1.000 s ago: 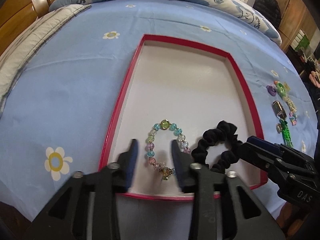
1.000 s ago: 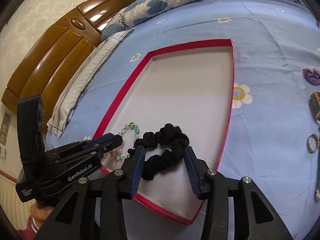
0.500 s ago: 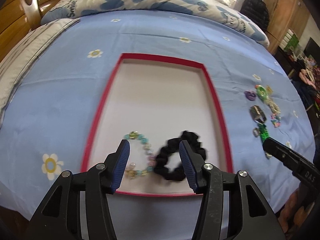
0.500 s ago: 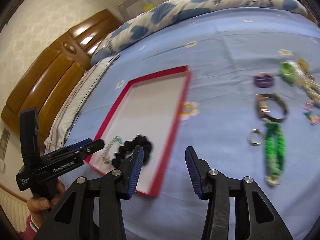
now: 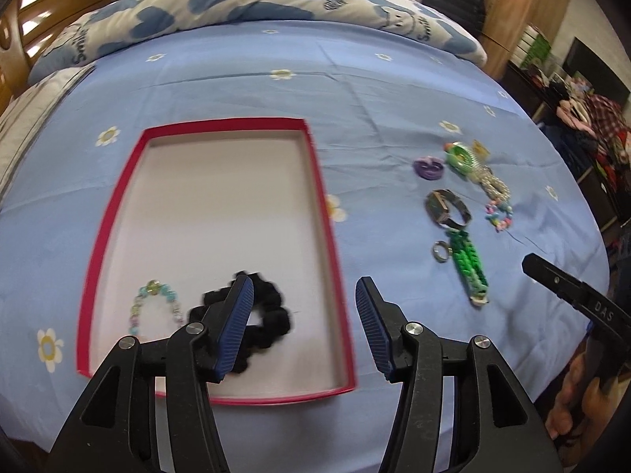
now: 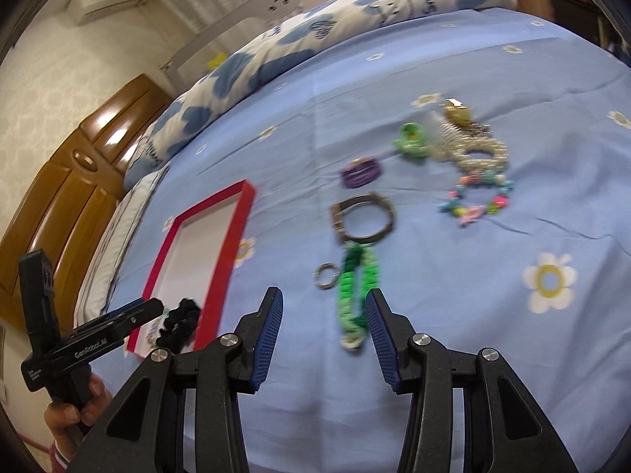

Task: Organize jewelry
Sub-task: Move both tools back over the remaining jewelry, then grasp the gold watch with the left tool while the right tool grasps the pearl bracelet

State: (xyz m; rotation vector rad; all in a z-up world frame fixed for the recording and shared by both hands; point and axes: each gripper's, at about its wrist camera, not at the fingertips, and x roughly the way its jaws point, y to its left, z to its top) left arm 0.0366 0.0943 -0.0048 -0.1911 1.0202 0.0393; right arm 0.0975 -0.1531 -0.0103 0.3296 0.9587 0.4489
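Note:
A red-rimmed tray lies on the blue bedsheet and holds a pastel bead bracelet and a black scrunchie near its front edge. My left gripper is open and empty above the tray's front right corner. My right gripper is open and empty just in front of a green braided strap. Beside the strap lie a metal ring, a dark watch, a purple hair tie, a green clip, a pearl bracelet and a colourful bead bracelet.
A rolled blue and white duvet lies across the far side of the bed. A wooden headboard stands at the left. Furniture and clutter stand off the bed's right side.
Both grippers have pulled back from the tray and swung right. The bead bracelet and scrunchie stay in the tray. The right gripper now faces the loose jewelry on the sheet.

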